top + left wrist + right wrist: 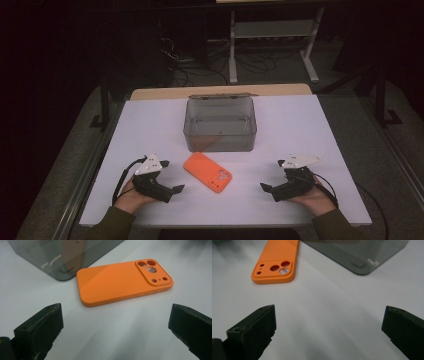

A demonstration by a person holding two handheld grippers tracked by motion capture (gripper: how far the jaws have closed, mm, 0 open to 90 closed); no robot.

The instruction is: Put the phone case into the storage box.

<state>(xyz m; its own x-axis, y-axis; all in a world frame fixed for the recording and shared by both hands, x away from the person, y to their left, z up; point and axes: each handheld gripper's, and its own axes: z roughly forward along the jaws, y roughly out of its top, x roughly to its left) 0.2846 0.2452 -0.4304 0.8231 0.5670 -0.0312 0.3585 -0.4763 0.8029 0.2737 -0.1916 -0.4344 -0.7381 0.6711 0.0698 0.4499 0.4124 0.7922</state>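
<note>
An orange phone case (207, 172) lies flat on the white table, back side up, camera cut-outs toward the near right. Just behind it stands a smoky clear plastic box (220, 125), open at the top. My left gripper (172, 176) rests on the table left of the case, jaws wide open and empty, pointing at it. My right gripper (272, 175) sits to the case's right, also open and empty. In the left gripper view the case (120, 282) lies ahead of the gripper (116, 325), with the box (65, 257) behind. The right gripper view has the case (277, 262) at upper left, ahead of the gripper (329, 325).
The white table top (150, 125) has bare room on both sides of the box. A wooden strip (220, 91) runs along its far edge. Beyond it are a white shelf frame (272, 30) and cables on the dark floor. The box corner (362, 255) stands at the right gripper view's upper right.
</note>
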